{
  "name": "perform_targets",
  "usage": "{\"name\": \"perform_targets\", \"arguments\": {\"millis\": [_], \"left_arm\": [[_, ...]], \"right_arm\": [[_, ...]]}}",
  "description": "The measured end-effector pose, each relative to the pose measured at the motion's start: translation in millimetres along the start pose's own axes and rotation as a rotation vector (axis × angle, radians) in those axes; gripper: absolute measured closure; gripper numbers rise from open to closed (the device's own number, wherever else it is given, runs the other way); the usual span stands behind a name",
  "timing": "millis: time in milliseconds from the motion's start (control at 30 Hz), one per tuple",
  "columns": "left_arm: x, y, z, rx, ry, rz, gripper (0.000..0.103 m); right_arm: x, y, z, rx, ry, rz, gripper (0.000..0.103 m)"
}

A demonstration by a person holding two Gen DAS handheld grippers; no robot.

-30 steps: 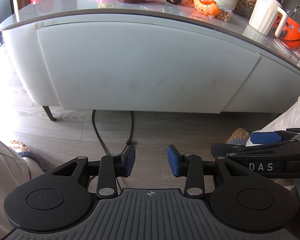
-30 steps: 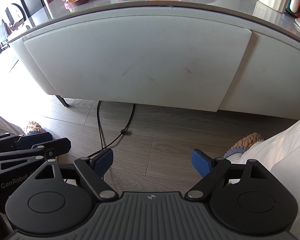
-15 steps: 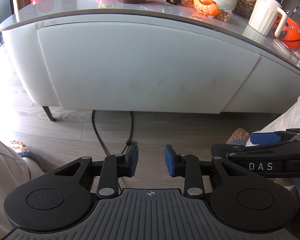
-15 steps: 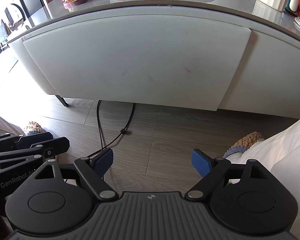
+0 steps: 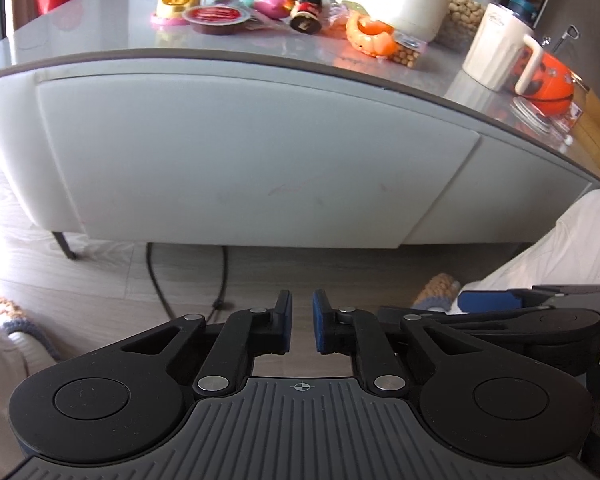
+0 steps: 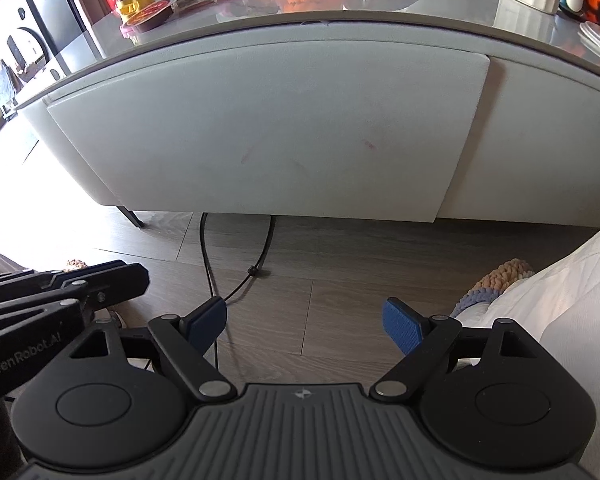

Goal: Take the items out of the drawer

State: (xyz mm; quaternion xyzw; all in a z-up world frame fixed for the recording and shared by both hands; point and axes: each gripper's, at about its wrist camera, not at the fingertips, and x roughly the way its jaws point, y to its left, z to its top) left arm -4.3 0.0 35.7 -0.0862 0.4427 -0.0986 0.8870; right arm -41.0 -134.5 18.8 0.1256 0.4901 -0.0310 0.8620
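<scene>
Below the desk (image 5: 100, 46) top, the white drawer (image 5: 260, 160) front sits closed. "GenRobot.AI" marks the left gripper (image 5: 301, 322), its blue fingers (image 5: 320, 326) nearly together, empty. Right gripper (image 6: 304, 322) fingers (image 6: 402, 326) spread wide, holding nothing above the floor (image 6: 340, 264).

The left gripper (image 5: 302, 322) hung low before the white drawer front (image 5: 256, 160), its blue pads (image 5: 321, 322) drawn near each other with only a narrow gap, gripping nothing. The drawer front was flush under the grey tabletop (image 5: 100, 46). Below the drawer front a black cable (image 5: 156, 276) ran over the wood floor (image 5: 100, 292). Above it, on the tabletop, stood a cream mug (image 5: 496, 52) and an orange pumpkin toy (image 5: 370, 36). The right gripper (image 5: 488, 302) showed to the lower right of the drawer front.
</scene>
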Motion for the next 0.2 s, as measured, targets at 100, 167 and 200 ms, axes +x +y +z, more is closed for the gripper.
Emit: {"name": "perform_targets", "arguments": {"millis": [100,167,200], "left_arm": [[2.2,-4.6,6.1,0.020,-0.017,0.011,0.092],[-0.4,-9.9,6.8,0.065,-0.047,0.074,0.091],[-2.1,-12.0,7.3,0.087,-0.063,0.112,0.091]], "right_arm": [[-7.2,-14.2,2.0,0.082,0.002,0.051,0.017],[-14.5,-21.9,2.6,0.121,-0.016,0.061,0.017],[-18.1,-25.1,2.5,0.135,-0.026,0.062,0.017]]}}
